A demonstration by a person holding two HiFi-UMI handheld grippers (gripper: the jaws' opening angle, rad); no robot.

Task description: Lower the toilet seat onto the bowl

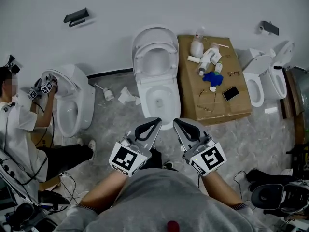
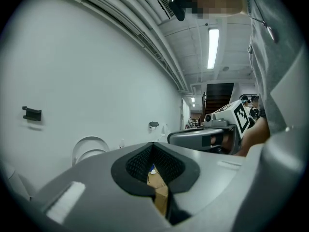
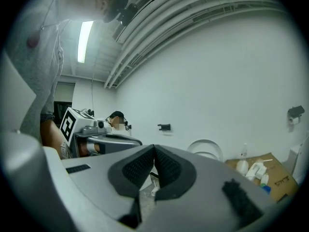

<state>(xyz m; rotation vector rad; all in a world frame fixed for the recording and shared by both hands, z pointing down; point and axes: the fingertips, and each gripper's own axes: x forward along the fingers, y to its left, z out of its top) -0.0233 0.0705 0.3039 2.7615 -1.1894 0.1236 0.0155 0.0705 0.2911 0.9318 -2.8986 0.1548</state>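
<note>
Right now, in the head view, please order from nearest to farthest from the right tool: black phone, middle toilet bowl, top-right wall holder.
1. Middle toilet bowl, just ahead of the right tool.
2. Black phone, on the cardboard box.
3. Wall holder, far top right.

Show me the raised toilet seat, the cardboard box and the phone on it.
raised toilet seat (image 1: 155, 45), head view, top of its ring.
cardboard box (image 1: 227, 108), head view, bare top face.
phone (image 1: 231, 93), head view, middle of its dark face.

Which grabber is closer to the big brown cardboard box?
Right. In the head view the right gripper is left of the brown cardboard box, near its corner; the left gripper is farther left.
</note>
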